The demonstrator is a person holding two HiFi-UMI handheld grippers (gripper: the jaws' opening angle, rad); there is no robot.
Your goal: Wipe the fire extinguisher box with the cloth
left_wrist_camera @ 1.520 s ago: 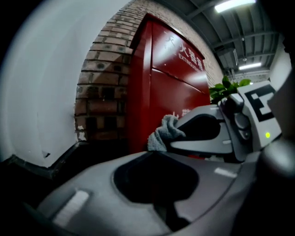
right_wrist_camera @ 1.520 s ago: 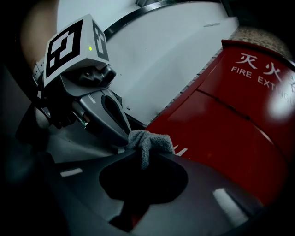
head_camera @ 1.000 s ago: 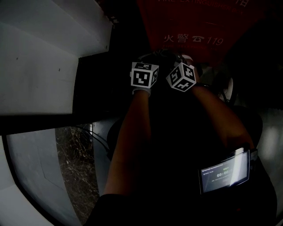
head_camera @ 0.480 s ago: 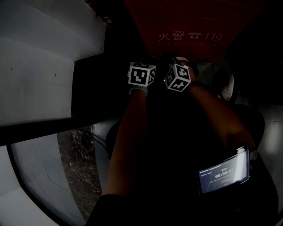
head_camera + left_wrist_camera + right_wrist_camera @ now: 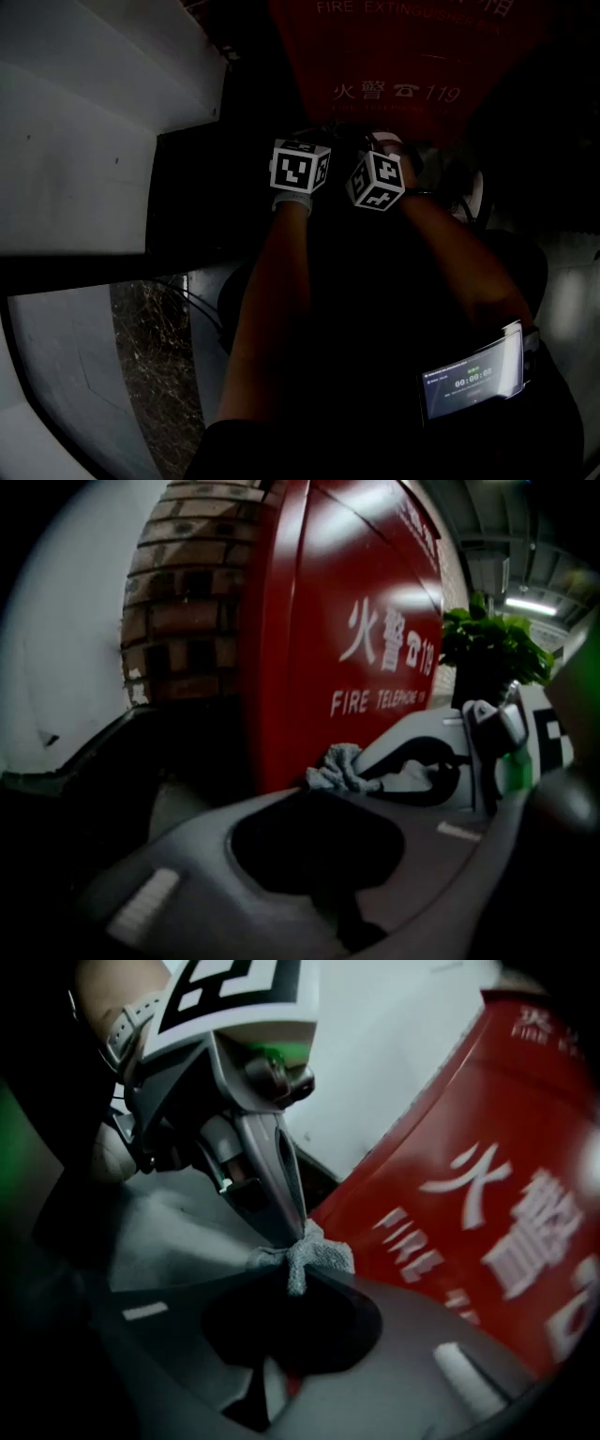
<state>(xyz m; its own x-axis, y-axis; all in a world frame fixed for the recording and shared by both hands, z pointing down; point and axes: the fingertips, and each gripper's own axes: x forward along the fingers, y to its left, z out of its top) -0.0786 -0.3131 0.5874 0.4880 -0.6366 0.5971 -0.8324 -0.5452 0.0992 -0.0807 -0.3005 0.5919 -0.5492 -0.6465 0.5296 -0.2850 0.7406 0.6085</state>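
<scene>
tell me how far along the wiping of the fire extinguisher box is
Done: the cloth is picked up, pinched by both the left gripper and the right gripper. In hand: it is held at the lower front of the red fire extinguisher box; contact can't be confirmed. Left: wiping the panel itself, since no wiped patch shows.

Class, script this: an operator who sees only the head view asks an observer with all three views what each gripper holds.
Operator: The head view is dark below the fire extinguisher box. What does the right gripper hold?
Observer: Its jaws are shut on a bunched grey cloth.
Operator: And the left gripper?
Observer: Its jaws are shut on that same cloth, from the opposite side.
</scene>
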